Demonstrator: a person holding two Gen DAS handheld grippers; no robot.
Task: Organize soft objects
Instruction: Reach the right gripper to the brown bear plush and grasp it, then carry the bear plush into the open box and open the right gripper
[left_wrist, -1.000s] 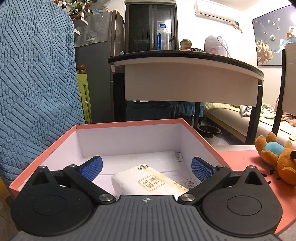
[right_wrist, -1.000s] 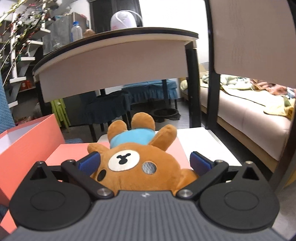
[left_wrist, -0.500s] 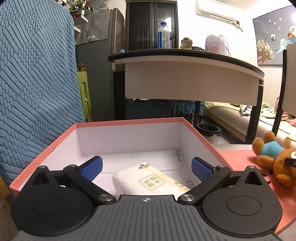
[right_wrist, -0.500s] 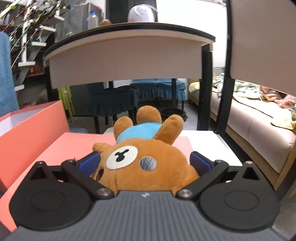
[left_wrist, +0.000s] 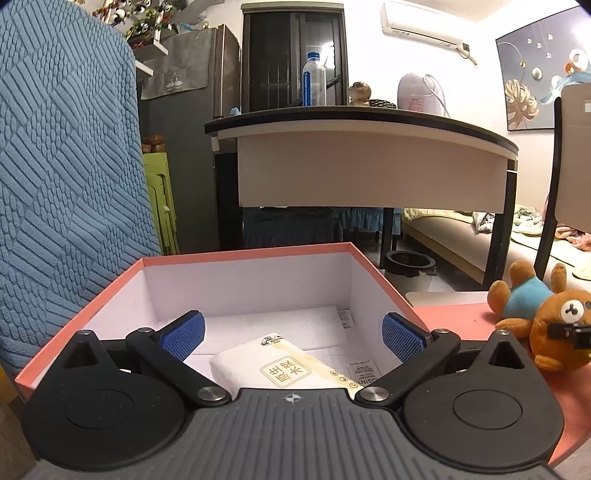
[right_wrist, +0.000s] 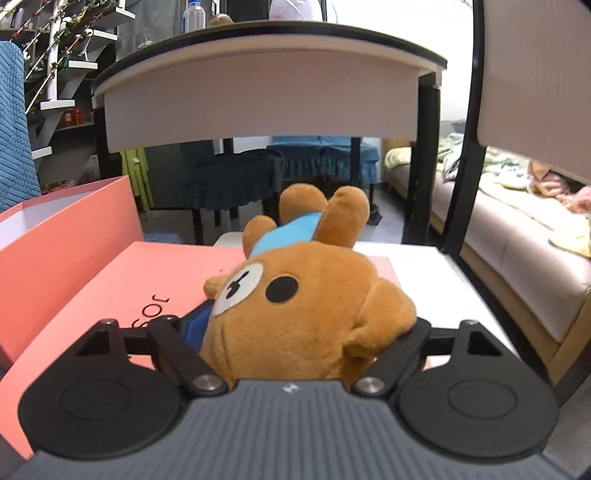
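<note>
with the white plastic-wrapped tissue pack (left_wrist: 295, 363) already in the open pink cardboard box (left_wrist: 243, 254) beneath our left hand-held gripper (left_wrist: 291, 332), its fingers apart, our right hand-held gripper (right_wrist: 303, 325) clamps the brown plush bear (right_wrist: 306, 295) above the pink lid (right_wrist: 110, 291), not yet boxed.

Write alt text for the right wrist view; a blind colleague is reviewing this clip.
The right gripper is shut on the head of a brown bear lying on a pink lid. A pink box stands to the left, with a table behind.
</note>
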